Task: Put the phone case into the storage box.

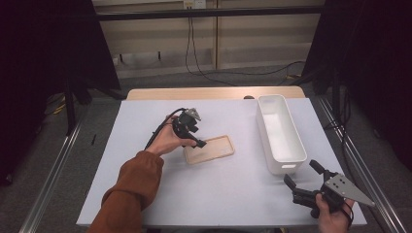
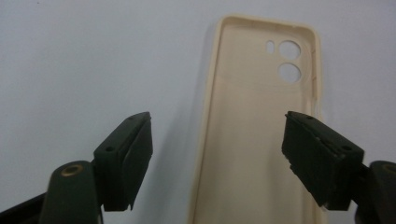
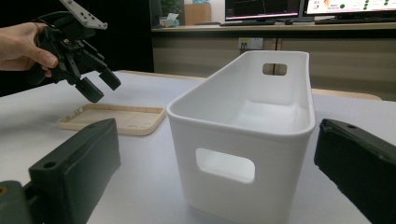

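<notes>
Two hand-held grippers work over a white table (image 1: 228, 189). We see the left gripper (image 1: 197, 141) poised above the near end of a beige phone case (image 1: 210, 149), which lies flat, hollow side up, near the middle of the table, well left of a white bin (image 1: 281, 131). In the left gripper view its jaws stand apart, straddling the case's (image 2: 254, 140) width without touching it; nothing is gripped. From the right gripper view we note this left gripper (image 3: 98, 83) tilted downward just above the case (image 3: 114, 119), clear of its rim. We find the right gripper (image 1: 302, 179) at the near right corner of the table, jaws wide and empty, facing the bin's (image 3: 243, 135) short end with its handle slot.
</notes>
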`<state>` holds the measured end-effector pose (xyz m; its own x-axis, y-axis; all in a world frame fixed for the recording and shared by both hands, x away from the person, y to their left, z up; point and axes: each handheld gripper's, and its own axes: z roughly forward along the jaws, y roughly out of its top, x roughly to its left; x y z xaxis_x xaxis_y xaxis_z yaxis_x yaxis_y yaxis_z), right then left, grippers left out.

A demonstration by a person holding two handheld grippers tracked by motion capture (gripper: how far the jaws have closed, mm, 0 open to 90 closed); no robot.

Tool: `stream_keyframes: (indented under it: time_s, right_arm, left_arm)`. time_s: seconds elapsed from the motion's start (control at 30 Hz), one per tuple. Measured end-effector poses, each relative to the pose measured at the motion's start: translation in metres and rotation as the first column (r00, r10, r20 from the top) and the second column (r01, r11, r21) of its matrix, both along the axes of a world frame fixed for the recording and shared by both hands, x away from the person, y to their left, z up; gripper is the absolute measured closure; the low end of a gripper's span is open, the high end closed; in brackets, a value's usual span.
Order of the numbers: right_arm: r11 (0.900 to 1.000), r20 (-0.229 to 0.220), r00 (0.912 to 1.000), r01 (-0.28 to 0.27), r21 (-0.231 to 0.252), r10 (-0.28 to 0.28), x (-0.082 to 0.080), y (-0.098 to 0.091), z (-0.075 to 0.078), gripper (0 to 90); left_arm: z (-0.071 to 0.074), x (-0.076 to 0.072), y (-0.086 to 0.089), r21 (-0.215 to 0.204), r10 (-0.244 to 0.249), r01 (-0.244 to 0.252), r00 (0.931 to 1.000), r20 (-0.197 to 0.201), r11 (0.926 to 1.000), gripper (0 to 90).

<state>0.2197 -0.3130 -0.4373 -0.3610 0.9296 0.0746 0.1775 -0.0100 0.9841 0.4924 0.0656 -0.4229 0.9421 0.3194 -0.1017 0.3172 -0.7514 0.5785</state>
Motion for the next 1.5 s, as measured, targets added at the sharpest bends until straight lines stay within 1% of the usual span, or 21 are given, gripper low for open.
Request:
stream_keyframes:
  time_s: [0.03,0.1,0.13,0.2,0.23,0.33,0.4,0.43,0.5,0.53,0.63,0.77,0.83,0.9,0.97,1.1,1.2,1.23,1.37,1.47,1.5]
  right_arm:
    - [1.0000,0.000,1.0000,0.000,0.000,0.000,0.000,0.000,0.000,0.0]
    - [1.0000,0.000,1.0000,0.000,0.001,0.000,0.000,0.000,0.000,0.0]
    - [1.0000,-0.001,1.0000,-0.001,0.001,0.001,0.000,0.000,0.000,0.0]
    - [1.0000,-0.001,1.0000,-0.001,0.000,0.001,0.000,0.000,0.000,0.0]
    - [1.0000,-0.001,1.0000,-0.001,0.001,0.001,0.000,0.000,0.000,0.0]
    - [1.0000,-0.002,1.0000,-0.001,0.001,0.001,0.000,0.000,0.000,0.0]
    - [1.0000,0.000,1.0000,-0.001,0.000,0.001,0.000,0.000,0.000,0.0]
    - [1.0000,0.000,1.0000,-0.002,0.000,0.002,0.000,0.000,0.000,0.0]
    - [1.0000,-0.001,1.0000,-0.002,0.000,0.002,0.000,0.000,0.000,0.0]
    - [1.0000,-0.001,1.0000,-0.001,0.000,0.001,0.000,0.000,0.000,0.0]
    - [1.0000,-0.001,1.0000,-0.002,-0.001,0.002,0.000,0.000,0.000,0.0]
    - [1.0000,-0.003,1.0000,-0.002,0.000,0.002,0.000,0.000,0.000,0.0]
    - [1.0000,-0.002,1.0000,-0.002,-0.001,0.002,0.000,0.000,0.000,0.0]
    - [1.0000,-0.001,1.0000,-0.002,-0.001,0.002,0.000,0.000,0.000,0.0]
    - [1.0000,-0.002,1.0000,-0.002,-0.001,0.002,0.000,0.000,0.000,0.0]
    - [1.0000,-0.003,1.0000,-0.003,-0.001,0.003,0.000,0.000,0.000,0.0]
    - [1.0000,-0.002,1.0000,-0.006,-0.005,0.006,0.000,0.000,0.000,0.0]
    - [1.0000,-0.002,1.0000,-0.006,-0.006,0.006,0.000,0.000,0.000,0.0]
    - [1.0000,-0.002,1.0000,-0.007,-0.005,0.007,0.000,0.001,0.000,0.0]
    - [1.0000,-0.002,1.0000,-0.007,-0.006,0.007,0.000,0.001,0.000,0.0]
    - [1.0000,-0.002,1.0000,-0.007,-0.006,0.007,0.000,0.001,0.000,0.0]
  left_arm:
    - [0.000,0.001,0.000,0.015,-0.016,0.016,0.9999,0.001,0.9998,26.9]
    - [-0.002,0.002,-0.001,0.020,-0.022,0.022,0.9997,-0.014,0.9995,31.3]
    - [-0.003,0.001,-0.002,0.022,-0.016,0.017,0.9997,-0.016,0.9996,32.2]
    - [-0.004,0.003,-0.002,0.041,-0.034,0.035,0.9994,-0.011,0.9986,35.2]
    - [-0.004,0.003,-0.002,0.041,-0.034,0.035,0.9994,-0.011,0.9986,35.5]
    - [-0.007,0.004,-0.005,0.057,-0.048,0.049,0.9986,-0.022,0.9972,39.1]
    - [-0.008,0.005,-0.005,0.062,-0.049,0.051,0.9986,-0.020,0.9968,41.4]
    - [-0.009,0.005,-0.004,0.059,-0.043,0.045,0.9987,-0.029,0.9972,43.1]
    - [-0.011,0.006,-0.004,0.078,-0.046,0.048,0.9985,-0.029,0.9957,45.1]
    - [-0.011,0.007,-0.003,0.081,-0.045,0.048,0.9983,-0.037,0.9956,45.8]
    - [-0.012,0.007,-0.002,0.077,-0.039,0.043,0.9983,-0.043,0.9961,47.3]
    - [-0.015,0.008,-0.002,0.091,-0.049,0.054,0.9974,-0.053,0.9944,50.6]
    - [-0.018,0.008,-0.003,0.094,-0.049,0.055,0.9967,-0.065,0.9940,53.0]
    - [-0.018,0.008,-0.003,0.094,-0.051,0.056,0.9969,-0.061,0.9940,54.6]
    - [-0.018,0.009,-0.002,0.095,-0.060,0.066,0.9964,-0.059,0.9933,54.9]
    - [-0.018,0.009,-0.003,0.099,-0.055,0.061,0.9966,-0.061,0.9932,55.1]
    - [-0.019,0.009,-0.003,0.092,-0.050,0.057,0.9964,-0.068,0.9941,55.3]
    - [-0.019,0.009,-0.002,0.095,-0.057,0.063,0.9965,-0.061,0.9935,55.3]
    - [-0.018,0.009,-0.002,0.097,-0.066,0.072,0.9960,-0.060,0.9927,55.4]
    - [-0.019,0.010,-0.002,0.087,-0.049,0.056,0.9962,-0.072,0.9947,55.6]
    - [-0.019,0.010,-0.002,0.089,-0.048,0.053,0.9966,-0.067,0.9946,56.6]
